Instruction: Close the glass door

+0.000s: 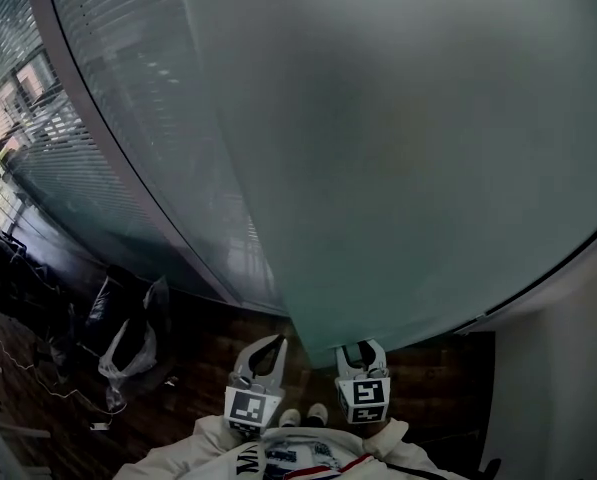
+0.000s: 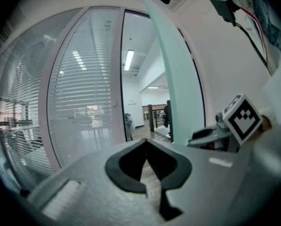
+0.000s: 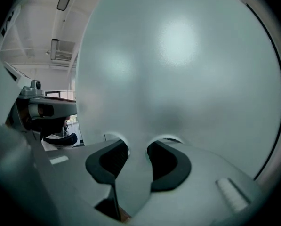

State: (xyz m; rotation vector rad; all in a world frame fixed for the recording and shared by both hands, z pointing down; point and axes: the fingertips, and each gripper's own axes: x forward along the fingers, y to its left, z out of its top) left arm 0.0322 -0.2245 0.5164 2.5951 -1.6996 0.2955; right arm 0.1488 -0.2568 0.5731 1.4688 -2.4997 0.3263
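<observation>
From overhead, the right gripper's [image 1: 364, 348] tips are lost under the frosted glass door's [image 1: 408, 148] bottom edge. Its own view shows the pads clamped on that pane's edge. The left gripper [image 1: 270, 348], just beside it, has its jaws together and empty. Only the left gripper view shows the open doorway [image 2: 139, 79], with a blurred hall beyond.

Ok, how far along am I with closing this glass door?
Done: the right tongs are clamped on the edge of the glass door. In hand: the door stands open, and the hallway shows past its edge. The left tongs are shut and empty. Left to do: swing the door shut.
</observation>
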